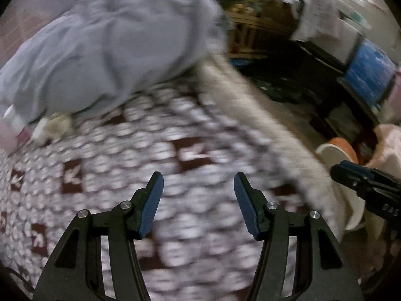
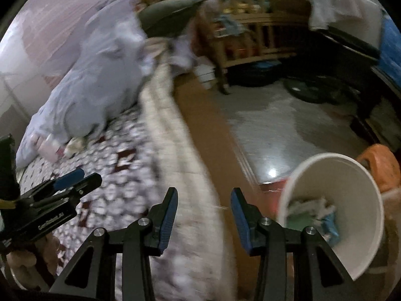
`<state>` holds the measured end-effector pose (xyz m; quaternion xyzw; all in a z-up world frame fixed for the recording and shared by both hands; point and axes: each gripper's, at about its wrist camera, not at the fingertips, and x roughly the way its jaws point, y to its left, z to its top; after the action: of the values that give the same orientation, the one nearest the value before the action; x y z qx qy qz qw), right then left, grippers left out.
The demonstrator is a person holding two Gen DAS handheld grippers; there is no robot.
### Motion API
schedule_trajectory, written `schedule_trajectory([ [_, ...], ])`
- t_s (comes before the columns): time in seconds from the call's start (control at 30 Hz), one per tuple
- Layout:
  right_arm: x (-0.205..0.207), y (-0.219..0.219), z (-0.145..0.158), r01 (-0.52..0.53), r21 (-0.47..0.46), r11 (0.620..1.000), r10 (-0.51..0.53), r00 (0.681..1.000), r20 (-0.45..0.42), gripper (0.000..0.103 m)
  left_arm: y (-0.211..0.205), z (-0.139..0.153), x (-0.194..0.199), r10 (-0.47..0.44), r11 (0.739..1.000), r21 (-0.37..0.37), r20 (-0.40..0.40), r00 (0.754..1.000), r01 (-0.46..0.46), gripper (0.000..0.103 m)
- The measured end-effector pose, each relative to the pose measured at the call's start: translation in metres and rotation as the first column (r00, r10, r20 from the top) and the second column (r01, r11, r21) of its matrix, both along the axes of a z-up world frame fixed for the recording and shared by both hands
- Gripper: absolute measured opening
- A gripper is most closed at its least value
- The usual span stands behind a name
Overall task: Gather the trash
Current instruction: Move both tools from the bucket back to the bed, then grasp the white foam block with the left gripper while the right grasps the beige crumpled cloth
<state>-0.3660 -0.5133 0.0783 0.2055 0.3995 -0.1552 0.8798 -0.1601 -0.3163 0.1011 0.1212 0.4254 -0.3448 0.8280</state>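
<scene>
My left gripper [image 1: 198, 181] hangs open over the patterned bedspread [image 1: 120, 155], nothing between its blue pads. A crumpled pale wad of trash [image 1: 54, 126] lies on the bedspread beside a white and pink bottle [image 1: 12, 118], at the foot of the grey-blue bedding. The same trash wad [image 2: 74, 145] shows far left in the right wrist view. My right gripper [image 2: 203, 198] is open and empty above the bed's edge. A white bin [image 2: 333, 210] with paper and blue scraps inside stands on the floor at its right. The left gripper [image 2: 72, 179] appears at the left edge there.
A heap of grey-blue bedding [image 1: 107, 45] covers the far part of the bed. Wooden shelves [image 2: 250, 25] stand at the back, dark items [image 2: 315, 90] lie on the shiny floor, and an orange container [image 2: 381, 165] sits behind the bin. A blue screen [image 1: 371, 75] glows at right.
</scene>
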Motion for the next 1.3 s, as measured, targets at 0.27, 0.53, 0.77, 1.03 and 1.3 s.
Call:
schedule_trajectory([
  [0.27,0.09,0.069,-0.011,-0.204,0.063,0.977,0.204,0.979,0.012,0.042,0.097,-0.021,0.074,0.198,0.979,0.048,0.0,0.98,-0.198,0.057],
  [0.53,0.211,0.15,-0.032,-0.415,0.099,0.904,0.416,0.909,0.014,0.042,0.174,-0.038,0.154,0.34,0.935,0.105,0.02,0.94,-0.34,0.057],
  [0.77,0.299,0.196,-0.046,-0.493,0.081,0.866,0.494,0.869,0.015,0.043,0.202,-0.045,0.222,0.35,0.934,0.065,0.007,0.937,-0.35,0.057],
  [1.03,0.383,0.22,-0.066,-0.516,0.067,0.854,0.517,0.856,-0.006,0.046,0.213,-0.055,0.265,0.298,0.952,0.08,0.002,0.955,-0.297,0.057],
  [1.3,0.373,0.221,-0.068,-0.552,0.008,0.834,0.552,0.834,0.002,0.024,0.201,-0.062,0.288,0.225,0.974,0.008,-0.044,0.973,-0.225,0.057],
])
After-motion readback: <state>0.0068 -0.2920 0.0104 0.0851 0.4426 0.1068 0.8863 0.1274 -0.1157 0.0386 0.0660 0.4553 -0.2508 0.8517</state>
